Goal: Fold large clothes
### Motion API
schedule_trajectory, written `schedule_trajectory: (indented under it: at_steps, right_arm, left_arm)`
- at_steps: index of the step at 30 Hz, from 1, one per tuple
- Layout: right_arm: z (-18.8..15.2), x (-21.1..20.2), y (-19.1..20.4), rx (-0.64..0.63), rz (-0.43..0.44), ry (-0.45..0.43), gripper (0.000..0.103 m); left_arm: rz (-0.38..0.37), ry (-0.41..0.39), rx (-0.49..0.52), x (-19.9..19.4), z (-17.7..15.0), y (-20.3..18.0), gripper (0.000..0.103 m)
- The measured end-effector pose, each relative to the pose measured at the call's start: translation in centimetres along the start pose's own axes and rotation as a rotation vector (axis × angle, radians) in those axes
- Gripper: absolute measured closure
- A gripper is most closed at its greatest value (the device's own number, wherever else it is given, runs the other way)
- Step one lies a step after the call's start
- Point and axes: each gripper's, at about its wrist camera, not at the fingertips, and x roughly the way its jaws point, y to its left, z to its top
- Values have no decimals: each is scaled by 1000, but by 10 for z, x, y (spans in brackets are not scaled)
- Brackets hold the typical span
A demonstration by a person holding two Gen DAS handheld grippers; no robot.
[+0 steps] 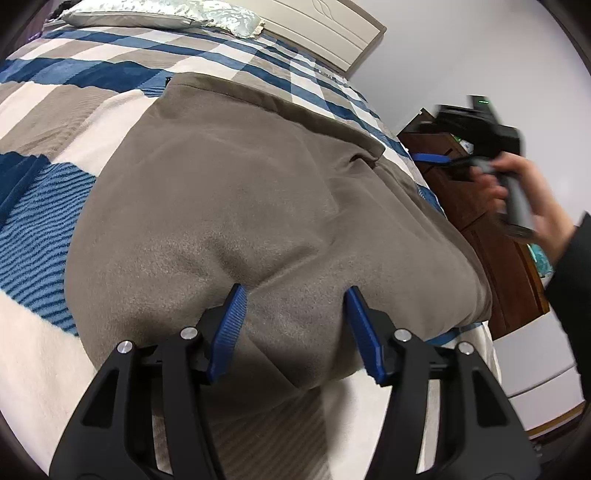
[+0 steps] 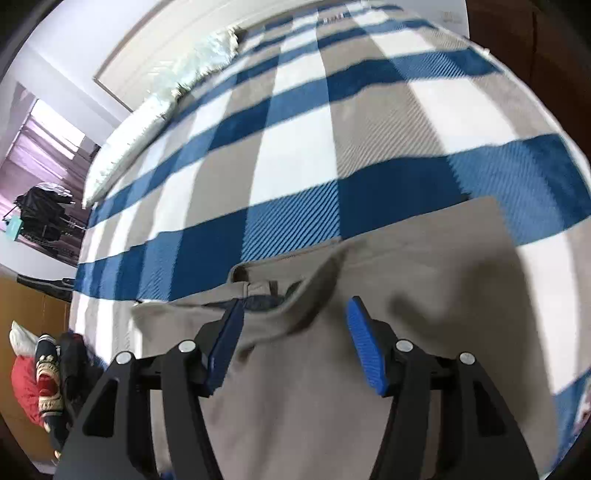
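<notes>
Large taupe-grey soft fleece garment (image 1: pixel 236 206) lies spread on the bed over a blue, white and grey checked plush blanket (image 1: pixel 74 103). It looks partly folded: in the left wrist view it forms a broad, doubled-looking slab with a straight far edge and a rounded thick near edge, plus a loose flap or pocket-like crease toward the right side. In the right wrist view the neck opening with a dark inner label area (image 2: pixel 258 295) shows just ahead of the fingers, with one fabric layer lying over another. My guess is at least one fold is in and further folds and smoothing are left; exact count cannot be told.

Left gripper (image 1: pixel 295 295): blue pads stand about halfway apart, straddling the near bulge of the garment, cloth between them but not visibly pinched, so nothing held.

Right gripper (image 2: pixel 295 306): pads likewise roughly half open above the collar zone, no cloth clamped. In the left wrist view it is blurred, carried by a hand (image 1: pixel 517 192) with a dark sleeve, off the right edge of the bed.

Containers: none in play. A dark brown wooden cabinet (image 1: pixel 480 221) stands beside the bed; contents cannot be told. Pale patterned pillow (image 1: pixel 166 14) sits by the headboard.
</notes>
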Motion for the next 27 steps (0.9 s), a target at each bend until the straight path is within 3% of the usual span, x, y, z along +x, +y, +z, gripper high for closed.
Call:
schedule_trajectory:
  at_steps: [5,8,9,12,14,17,21,22,24,27]
  right_arm:
    - [-34,-34,-26,3,-21,-30,45]
    - [-80,-30,-49,26,-19,14,60]
    - [-100,-27,-57,17,-65,32,64]
    - [-146,-22,-83,-10,-224,53,103]
    - [-165,-4,-119,137,-136,104,103]
    - [-167,14,-135,195,-68,102,103]
    - [-149,14,-107,98,-173,143,103]
    - [-145,8,-98,90,-179,145,97]
    - [-138,-10,-77,79,-130,107,91]
    - [-143,-25,-36,25,-20,77,91]
  left_arm:
    - [5,-1,1,0,1,2,53]
    - [17,-2,7,2,1,3,57]
    - [21,-2,12,2,0,3,58]
    - [47,8,44,5,-1,1,60]
    - [48,20,50,7,-1,0,61]
    - [72,23,73,11,-3,-3,61]
    - [73,22,70,9,-5,-2,61]
    - [70,23,67,8,-5,-2,61]
    - [72,24,65,8,-5,-2,62]
    - [73,25,65,8,-5,-2,62]
